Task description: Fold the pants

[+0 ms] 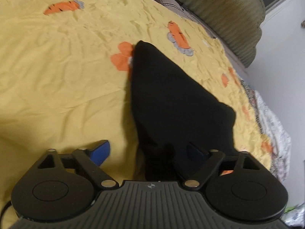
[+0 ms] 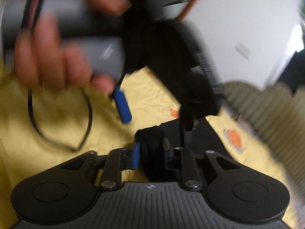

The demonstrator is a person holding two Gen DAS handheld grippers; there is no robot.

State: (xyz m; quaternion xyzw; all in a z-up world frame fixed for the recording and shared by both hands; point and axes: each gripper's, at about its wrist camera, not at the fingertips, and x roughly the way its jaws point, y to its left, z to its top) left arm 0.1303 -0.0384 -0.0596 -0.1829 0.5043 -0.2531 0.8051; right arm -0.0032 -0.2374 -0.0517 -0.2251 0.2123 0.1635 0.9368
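Yellow bedspread (image 1: 57, 66), crumpled and printed with orange carrots, spread under everything. Black pants (image 1: 171, 99), matte and featureless, draped across it in a tapering wedge, one corner reaching an orange patch, the near end bunched at the grippers. Judged mid-fold, with an edge gathered for carrying over; next called for a secure hold by both hands, then a level sweep across to lay cloth on cloth. Left gripper (image 1: 150, 152) held with blue pads apart, black cloth lying between them against the right-hand pad, not pinched. Right gripper (image 2: 151, 152) clamped on a rolled black edge of the pants. Blurred in the right wrist view, a hand (image 2: 51, 57) around the other gripper's grey handle.
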